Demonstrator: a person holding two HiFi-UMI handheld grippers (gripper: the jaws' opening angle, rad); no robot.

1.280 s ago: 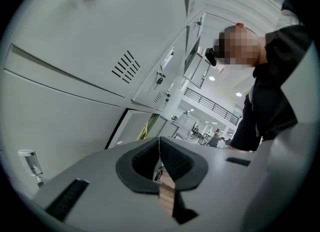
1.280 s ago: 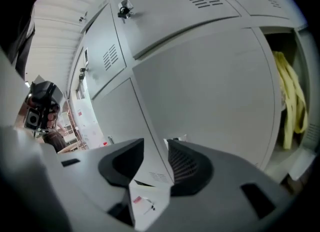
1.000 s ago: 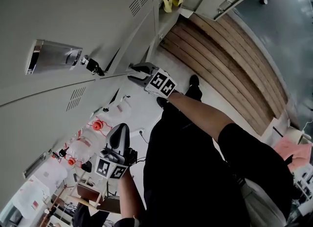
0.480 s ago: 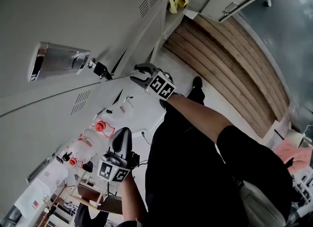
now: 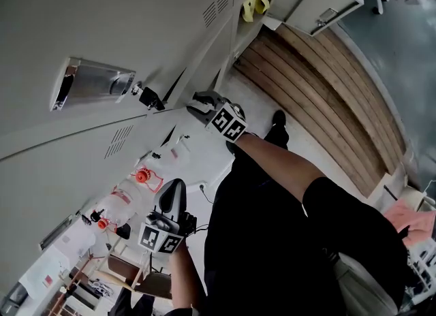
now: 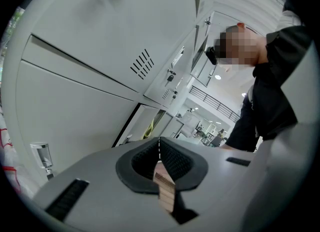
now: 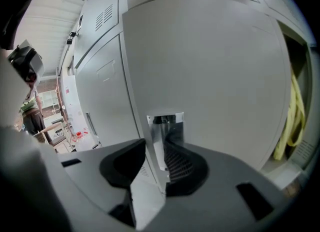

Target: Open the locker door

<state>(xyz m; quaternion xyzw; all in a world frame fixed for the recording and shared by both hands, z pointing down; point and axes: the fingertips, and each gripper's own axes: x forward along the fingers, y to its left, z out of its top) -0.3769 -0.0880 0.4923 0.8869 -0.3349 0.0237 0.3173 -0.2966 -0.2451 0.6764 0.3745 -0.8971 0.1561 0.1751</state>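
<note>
That locker door (image 7: 210, 61) looks hardly cracked, so the pull's all left. The right hand-held gripper (image 7: 156, 148) has just been closing around its handle (image 7: 167, 126) edge, not pinching yet. The left hand-held gripper (image 6: 159, 146) is pressed together, well away from the door.

My right gripper (image 5: 199, 105), grey with a black-and-white marker cube, sits mid-frame at the end of my outstretched bare forearm (image 5: 279, 161). Its jaws have just been closing and stand apart around the edge of the grey metal locker door (image 7: 210, 66). My left gripper (image 5: 174, 192) is at lower left, jaws together and empty.
</note>
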